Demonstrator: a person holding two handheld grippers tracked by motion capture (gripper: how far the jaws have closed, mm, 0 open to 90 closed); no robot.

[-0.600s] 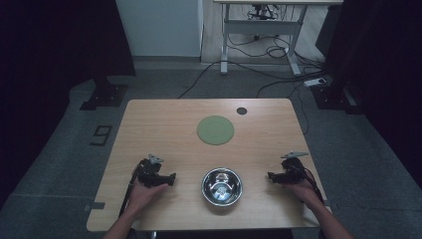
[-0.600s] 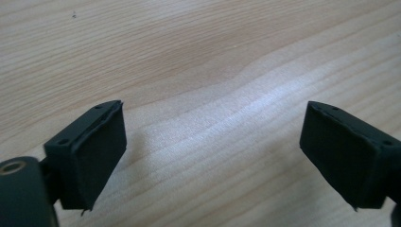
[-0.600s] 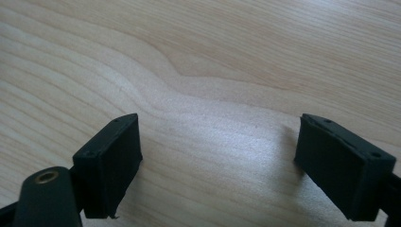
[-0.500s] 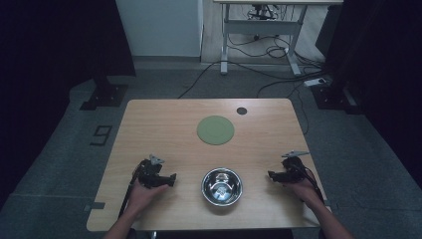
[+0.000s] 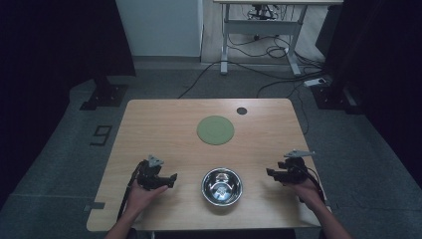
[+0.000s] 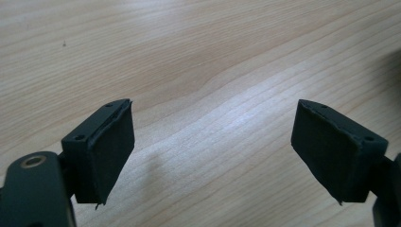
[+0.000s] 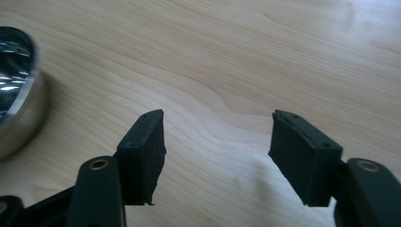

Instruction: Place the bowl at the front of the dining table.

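Note:
A shiny steel bowl [image 5: 222, 186] stands near the table's front edge, between my two grippers. My left gripper [image 5: 172, 179] rests on the wood to the left of the bowl and points toward it, a short gap away. In the left gripper view its jaws [image 6: 213, 146] stand open over bare wood. My right gripper [image 5: 269, 173] lies to the right of the bowl and points left at it. In the right gripper view its jaws [image 7: 217, 146] are open with nothing between them, and the bowl's rim [image 7: 16, 113] shows at the left edge.
A flat green round disc [image 5: 215, 130] lies at the table's middle, behind the bowl. A small black round spot [image 5: 242, 110] sits near the far edge. The wooden table [image 5: 149, 124] has a desk frame and floor cables beyond it.

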